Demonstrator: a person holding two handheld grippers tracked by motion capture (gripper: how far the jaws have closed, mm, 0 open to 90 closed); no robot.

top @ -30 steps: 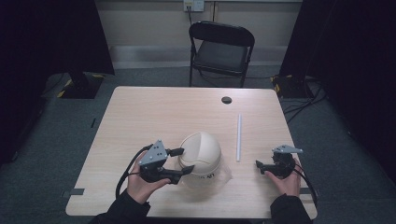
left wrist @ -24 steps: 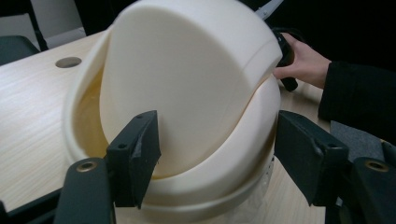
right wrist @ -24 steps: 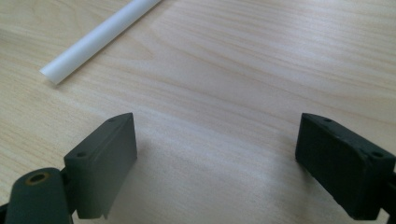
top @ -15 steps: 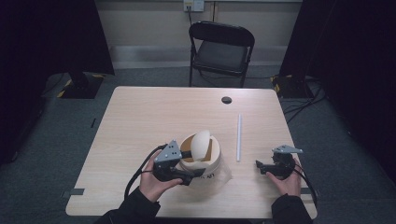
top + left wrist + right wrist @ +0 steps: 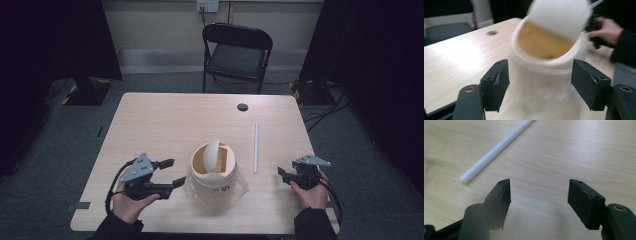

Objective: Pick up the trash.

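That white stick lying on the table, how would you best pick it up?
Grip the white stick near its closest end, coming straight down with the right gripper, jaws across its width. It lies flat, thin and straight on the table, apart from the cup.

Left gripper (image 5: pixel 170 172) gapes wide; right gripper (image 5: pixel 281 173), empty, has just been closing.

2 black hand-held grippers (image 5: pixel 169 173) (image 5: pixel 283 173), grey three-cornered top plates, black trailing cables, brass-coloured jaw screws, dark sleeves (image 5: pixel 314 223).
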